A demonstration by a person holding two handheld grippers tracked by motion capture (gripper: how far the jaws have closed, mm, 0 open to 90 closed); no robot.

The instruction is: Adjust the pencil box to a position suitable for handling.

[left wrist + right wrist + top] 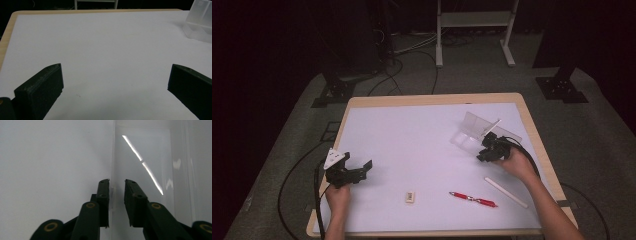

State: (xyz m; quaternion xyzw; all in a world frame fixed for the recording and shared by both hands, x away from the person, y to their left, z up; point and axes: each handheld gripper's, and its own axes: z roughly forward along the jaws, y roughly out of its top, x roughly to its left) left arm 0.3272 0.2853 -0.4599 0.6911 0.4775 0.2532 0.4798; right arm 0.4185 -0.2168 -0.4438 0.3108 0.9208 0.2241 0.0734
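A clear plastic box [472, 131] lies open on the white mat at the right. A thin white stick [491, 127] rests slanted inside it. My right gripper [486, 150] is at the box's near side. In the right gripper view its jaws [117, 182] stand narrow and straddle the box's clear wall [113, 157]. A gap still shows between the wall and one pad. The white stick [142, 161] crosses the box floor beyond. My left gripper [359, 162] rests at the mat's left, wide open [115, 82] with bare mat between its jaws.
A red pen [473, 199], a white stick [506, 192] and a small eraser [410, 196] lie near the front of the mat [412, 130]. The wooden table edge [432, 99] frames the mat. The clear box [200, 22] shows at the far right of the left gripper view.
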